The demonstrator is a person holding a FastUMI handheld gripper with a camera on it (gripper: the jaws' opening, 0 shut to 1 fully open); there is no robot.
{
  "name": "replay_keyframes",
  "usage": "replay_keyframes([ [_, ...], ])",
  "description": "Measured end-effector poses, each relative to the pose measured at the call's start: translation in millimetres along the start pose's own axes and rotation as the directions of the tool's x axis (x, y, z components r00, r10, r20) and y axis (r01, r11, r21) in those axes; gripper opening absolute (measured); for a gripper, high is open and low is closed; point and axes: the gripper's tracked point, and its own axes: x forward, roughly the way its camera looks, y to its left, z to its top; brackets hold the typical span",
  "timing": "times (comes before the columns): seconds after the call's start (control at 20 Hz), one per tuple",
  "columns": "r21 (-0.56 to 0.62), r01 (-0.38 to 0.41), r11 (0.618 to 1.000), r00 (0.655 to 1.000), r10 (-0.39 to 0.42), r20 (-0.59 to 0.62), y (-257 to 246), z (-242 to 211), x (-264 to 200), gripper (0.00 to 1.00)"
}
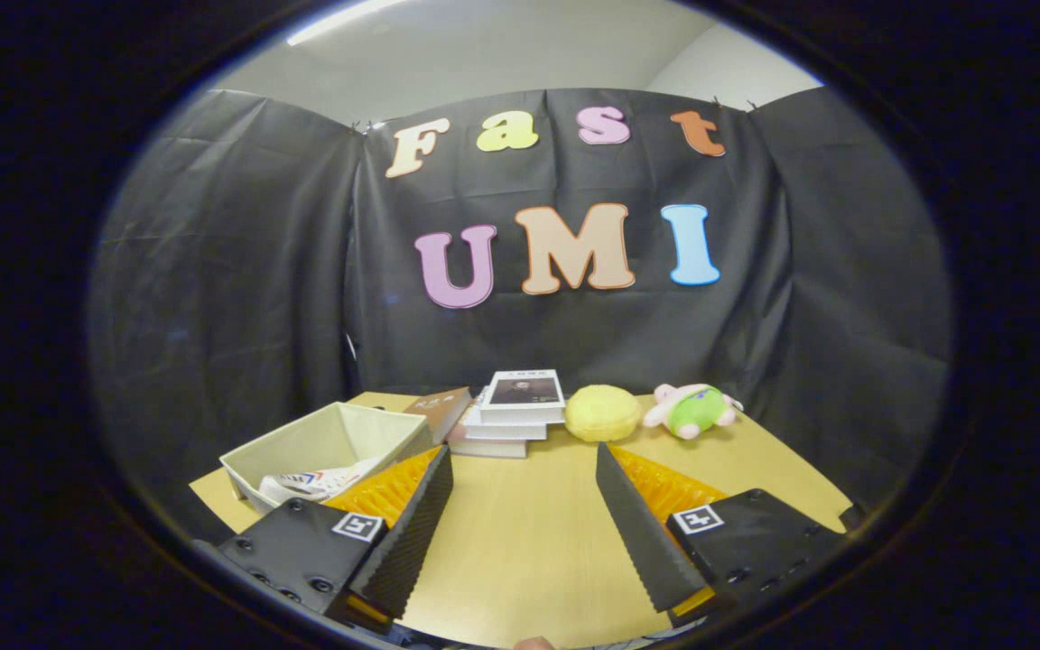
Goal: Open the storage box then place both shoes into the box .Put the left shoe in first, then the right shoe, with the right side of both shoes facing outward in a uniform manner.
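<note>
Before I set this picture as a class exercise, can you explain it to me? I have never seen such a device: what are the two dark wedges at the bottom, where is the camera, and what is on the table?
The camera rides on a hand-held gripper and looks forward along its two jaws, the dark wedges you noticed. A person carries it; there is no robot arm. The jaws stand wide apart, with bare wooden table between them, holding nothing.

Beside one jaw sits an open beige storage box with a white shoe lying inside it. Beyond the jaws, along the black cloth wall, lie a brown book leaning against a stack of books, a round yellow plush, and a pink and green plush toy.
</note>
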Motion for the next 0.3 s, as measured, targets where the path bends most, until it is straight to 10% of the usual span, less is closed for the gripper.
replay_keyframes([
  [0.3, 0.028, 0.053, 0.998, 0.999, -0.053, -0.006, -45.6, -6.1, -17.4, 1.0],
])
